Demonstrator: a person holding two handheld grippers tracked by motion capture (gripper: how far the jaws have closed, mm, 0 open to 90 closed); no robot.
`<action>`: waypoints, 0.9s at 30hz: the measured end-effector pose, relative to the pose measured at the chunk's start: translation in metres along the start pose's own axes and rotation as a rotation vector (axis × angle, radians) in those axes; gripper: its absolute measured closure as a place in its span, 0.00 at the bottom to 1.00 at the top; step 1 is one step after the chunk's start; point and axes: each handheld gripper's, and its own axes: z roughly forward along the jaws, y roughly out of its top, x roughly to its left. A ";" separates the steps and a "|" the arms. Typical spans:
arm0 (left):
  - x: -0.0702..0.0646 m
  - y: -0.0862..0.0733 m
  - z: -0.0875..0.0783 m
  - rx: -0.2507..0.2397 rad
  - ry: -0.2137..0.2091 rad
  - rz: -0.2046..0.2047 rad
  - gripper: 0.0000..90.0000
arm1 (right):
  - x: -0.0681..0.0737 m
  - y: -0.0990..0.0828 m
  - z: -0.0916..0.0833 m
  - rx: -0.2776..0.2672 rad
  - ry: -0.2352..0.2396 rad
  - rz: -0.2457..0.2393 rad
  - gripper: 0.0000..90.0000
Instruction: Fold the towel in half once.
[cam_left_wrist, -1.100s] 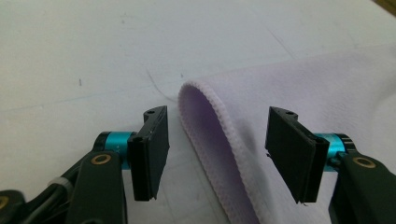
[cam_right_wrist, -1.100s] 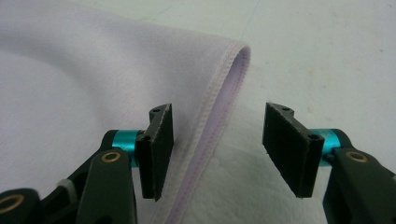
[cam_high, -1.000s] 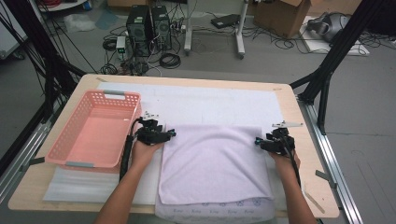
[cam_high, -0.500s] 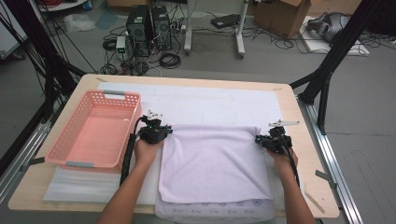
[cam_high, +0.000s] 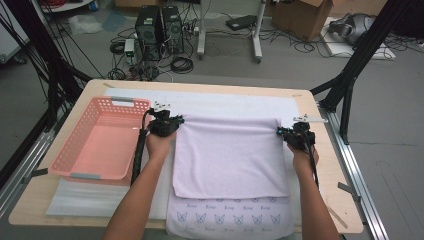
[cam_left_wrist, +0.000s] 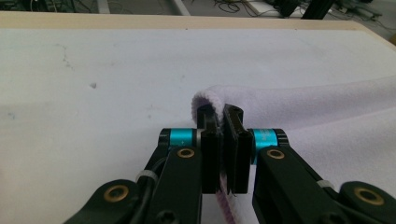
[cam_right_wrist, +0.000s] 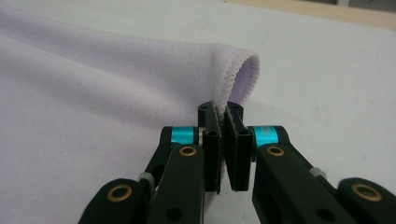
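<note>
A soft purple towel (cam_high: 230, 155) lies in the middle of the counter (cam_high: 325, 165). Its far edge is lifted up a little and makes a long roll from one side to the other.

The left claw (cam_high: 175, 121) is closed tight on the far left corner of the towel. In the left gripper view, the stitched edge of the towel (cam_left_wrist: 299, 107) is pinched between the two black jaws of the left claw (cam_left_wrist: 223, 122), and the cloth curls up just past them.

The right claw (cam_high: 281, 131) is closed tight on the far right corner. In the right gripper view, the hem of the towel (cam_right_wrist: 116, 84) goes down between the jaws of the right claw (cam_right_wrist: 220, 120), and the corner folds over like a small loop.

A white sheet (cam_high: 235, 102) covers the counter under the towel. Near the person, a cloth with little cat faces (cam_high: 230, 220) sticks out from under the towel.

A pink basket (cam_high: 65, 160) sits on the left side of the counter, just beside the left hand (cam_high: 159, 145).
</note>
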 end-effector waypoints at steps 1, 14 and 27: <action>0.001 0.003 0.004 0.003 0.005 0.007 0.95 | -0.001 0.003 0.003 0.004 -0.004 0.004 0.96; 0.019 0.023 0.034 0.014 0.006 -0.034 0.97 | -0.012 0.018 0.035 0.015 -0.036 0.020 0.96; 0.006 0.013 0.018 0.051 -0.034 -0.046 0.51 | -0.013 0.015 0.024 0.035 -0.025 0.071 0.67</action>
